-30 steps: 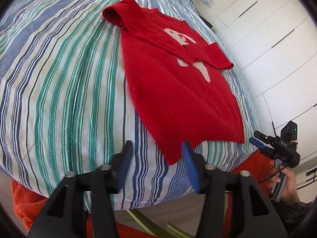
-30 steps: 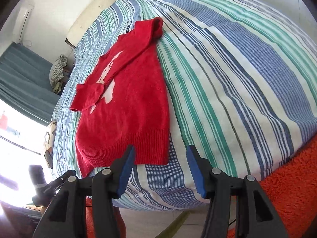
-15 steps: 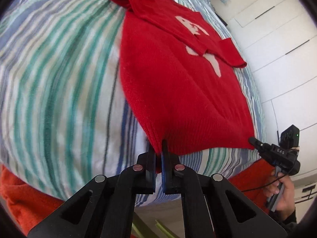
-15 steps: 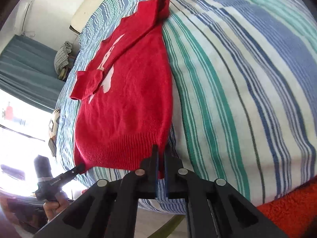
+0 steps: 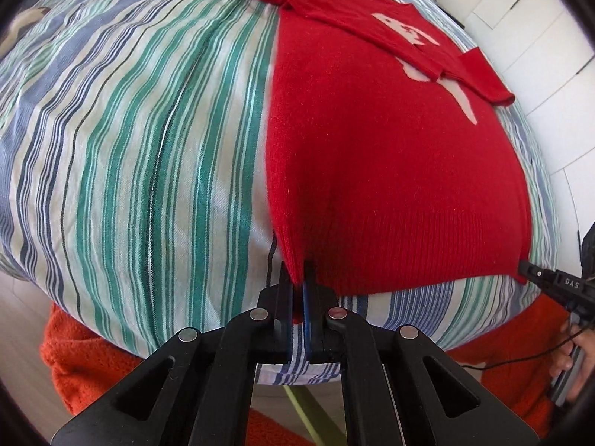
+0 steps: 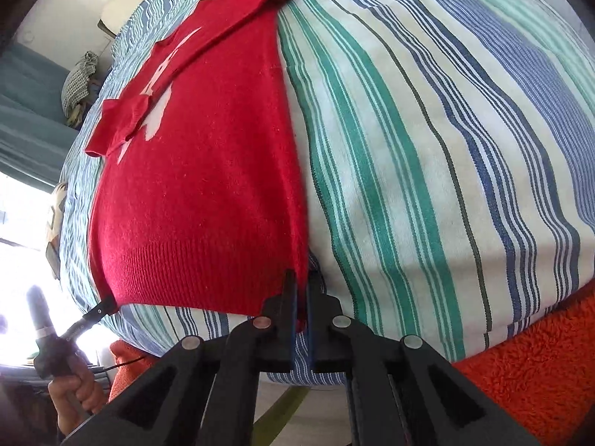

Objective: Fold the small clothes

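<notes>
- Left gripper [image 5: 296, 282] is clamped on the bottom-left corner of the red sweater [image 5: 390, 171], its blue pads pinching the ribbed hem where it meets the left side edge.
- To its left lies bare striped bedsheet [image 5: 141, 141]; the sweater lies flat on the bed, near the foot edge, with both sleeves folded across the chest over a pale motif.
- Right gripper [image 6: 302, 290] is likewise closed on the hem's other bottom corner, the red knit caught between its jaws; in the left wrist view its tip shows at the far right, at the hem's end.
- An orange rug [image 6: 539, 364] shows on the floor below the bed edge.
- Judged step: sleeves are already in, so both bottom corners are taken for the fold of hem up to collar.
- Next move calls for lifting both corners together, keeping the hem taut and level, and carrying it over toward the shoulders without dragging the sleeves out of place.
</notes>
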{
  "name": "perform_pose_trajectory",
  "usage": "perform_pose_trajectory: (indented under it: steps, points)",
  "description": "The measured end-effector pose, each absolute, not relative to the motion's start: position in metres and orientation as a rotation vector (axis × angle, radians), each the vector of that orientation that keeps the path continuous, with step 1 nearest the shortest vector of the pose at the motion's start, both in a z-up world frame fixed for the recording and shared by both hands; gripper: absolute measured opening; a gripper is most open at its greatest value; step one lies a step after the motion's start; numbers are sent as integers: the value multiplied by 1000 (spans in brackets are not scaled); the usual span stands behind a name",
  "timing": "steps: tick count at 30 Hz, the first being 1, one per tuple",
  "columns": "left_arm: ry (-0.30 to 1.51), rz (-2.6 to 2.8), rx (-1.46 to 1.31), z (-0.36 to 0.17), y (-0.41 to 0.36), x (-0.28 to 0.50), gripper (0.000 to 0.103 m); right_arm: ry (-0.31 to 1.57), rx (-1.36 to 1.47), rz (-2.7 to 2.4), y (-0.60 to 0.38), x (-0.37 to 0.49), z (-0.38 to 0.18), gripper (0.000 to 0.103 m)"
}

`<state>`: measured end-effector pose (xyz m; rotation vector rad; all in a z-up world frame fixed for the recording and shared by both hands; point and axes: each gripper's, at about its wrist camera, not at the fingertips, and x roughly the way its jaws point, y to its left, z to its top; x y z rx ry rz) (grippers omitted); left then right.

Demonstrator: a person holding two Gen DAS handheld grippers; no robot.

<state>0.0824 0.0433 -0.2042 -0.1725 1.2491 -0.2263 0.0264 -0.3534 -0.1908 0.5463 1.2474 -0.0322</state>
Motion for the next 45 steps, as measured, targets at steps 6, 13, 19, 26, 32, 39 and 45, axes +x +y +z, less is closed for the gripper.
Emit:
perform_pose_trajectory:
  steps: [6,13,19,26,32,39,45]
  points:
    - [1236,-222,-150,-205,35,82,2,1243,530,-37,-351,26,-190,3]
    - [1225,-219,-150,-206,33,82,3,1237,533,-38,-348,26,-190,3]
    - [1221,-215,-134,-206,33,80,3,1232,539,-38,-348,25,-190,3]
    - [1214,-213,-117,-207,30,81,3,1228,540,-37,-350,25,-191,2]
    - [1206,-214,-107,-208,28,83,3,1228,537,-37,-351,25,-191,2]
    - [1201,-212,-94,-209,26,83,4,1228,535,-38,-350,25,-191,2]
    - [1225,-210,-127,-210,30,87,4,1239,553,-37,-352,27,-192,2]
